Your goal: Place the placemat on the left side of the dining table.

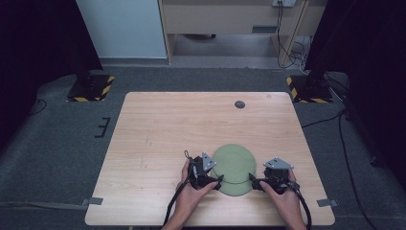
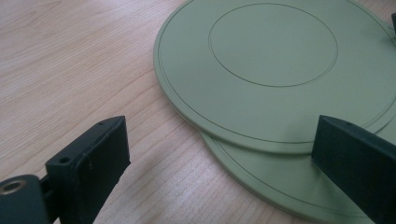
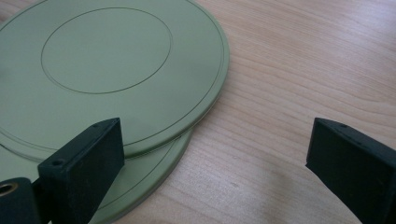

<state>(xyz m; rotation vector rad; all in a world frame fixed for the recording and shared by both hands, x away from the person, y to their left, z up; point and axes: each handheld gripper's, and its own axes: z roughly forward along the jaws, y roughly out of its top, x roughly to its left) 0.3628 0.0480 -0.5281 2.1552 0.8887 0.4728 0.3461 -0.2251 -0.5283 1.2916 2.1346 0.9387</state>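
- two green plates stacked on a wooden table (image 1: 158,129), near its front edge, a little right of centre.
- upper plate (image 1: 234,160) sits offset toward the far side; lower plate (image 1: 237,188) pokes out from under it on the near side as a crescent.
- left gripper view: upper plate (image 2: 275,65) overlaps lower plate (image 2: 280,182); both lie flat and upside down, base rings showing.
- right gripper view: same stack, upper plate (image 3: 107,70) over lower plate (image 3: 149,179), bare wood to the right.
- left gripper (image 1: 210,179) held in the left hand (image 1: 191,191), just beside the stack's left edge; jaws spread wide, nothing between them but tabletop and the plate rims. in its own view the left gripper (image 2: 224,154) has one jaw over bare wood, the other over the lower plate's rim.
- right gripper (image 1: 258,182) held in the right hand (image 1: 282,196), just beside the stack's right edge; jaws likewise wide apart, gripping nothing. in its own view the right gripper (image 3: 217,154) has one jaw over the plates' edge, the other over wood.
- can't tell whether any jaw actually touches a plate.
- small dark round disc (image 1: 240,104) on the far part of the table, well apart from the plates.
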